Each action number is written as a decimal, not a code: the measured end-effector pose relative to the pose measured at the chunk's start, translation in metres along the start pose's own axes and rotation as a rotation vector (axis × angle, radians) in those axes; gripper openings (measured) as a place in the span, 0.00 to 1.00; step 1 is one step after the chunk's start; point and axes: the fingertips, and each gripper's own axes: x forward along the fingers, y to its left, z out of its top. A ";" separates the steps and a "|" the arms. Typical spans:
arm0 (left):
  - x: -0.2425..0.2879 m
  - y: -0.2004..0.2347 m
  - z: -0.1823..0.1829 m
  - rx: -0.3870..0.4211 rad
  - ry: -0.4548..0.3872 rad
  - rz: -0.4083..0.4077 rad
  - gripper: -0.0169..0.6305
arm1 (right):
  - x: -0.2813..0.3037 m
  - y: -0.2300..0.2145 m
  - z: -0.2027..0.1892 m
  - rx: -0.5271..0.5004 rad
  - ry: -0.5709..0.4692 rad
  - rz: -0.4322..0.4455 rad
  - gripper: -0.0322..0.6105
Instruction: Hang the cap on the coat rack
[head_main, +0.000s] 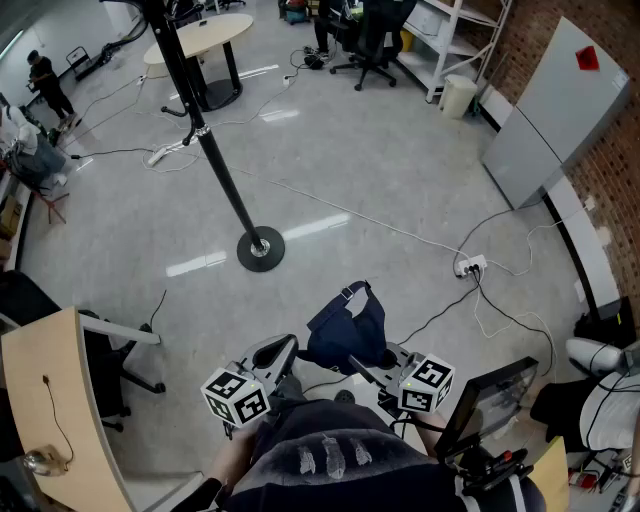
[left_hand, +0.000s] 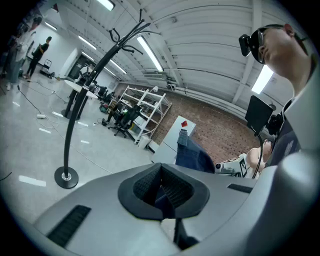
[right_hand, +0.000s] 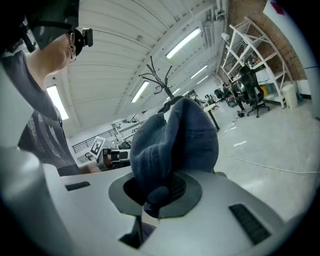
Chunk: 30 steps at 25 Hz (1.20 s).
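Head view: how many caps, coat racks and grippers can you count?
cap: 1
coat rack: 1
grippers: 2 (left gripper, right gripper)
Total: 4

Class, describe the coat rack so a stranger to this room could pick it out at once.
On the bare grey floor, between the blue cap and the oval-topped table, stands the coat rack. Nothing else nearby is a tall thin black pole on a round base, branching into curved hooks at the top.
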 end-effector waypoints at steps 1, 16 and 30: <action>-0.010 -0.003 0.000 0.017 -0.017 0.018 0.04 | -0.006 0.009 -0.003 -0.004 -0.003 0.010 0.07; -0.141 0.032 0.025 0.073 -0.162 0.064 0.04 | 0.045 0.103 -0.019 -0.012 -0.032 0.031 0.07; -0.208 0.107 0.037 0.030 -0.199 0.060 0.04 | 0.139 0.136 -0.031 -0.028 0.009 0.000 0.07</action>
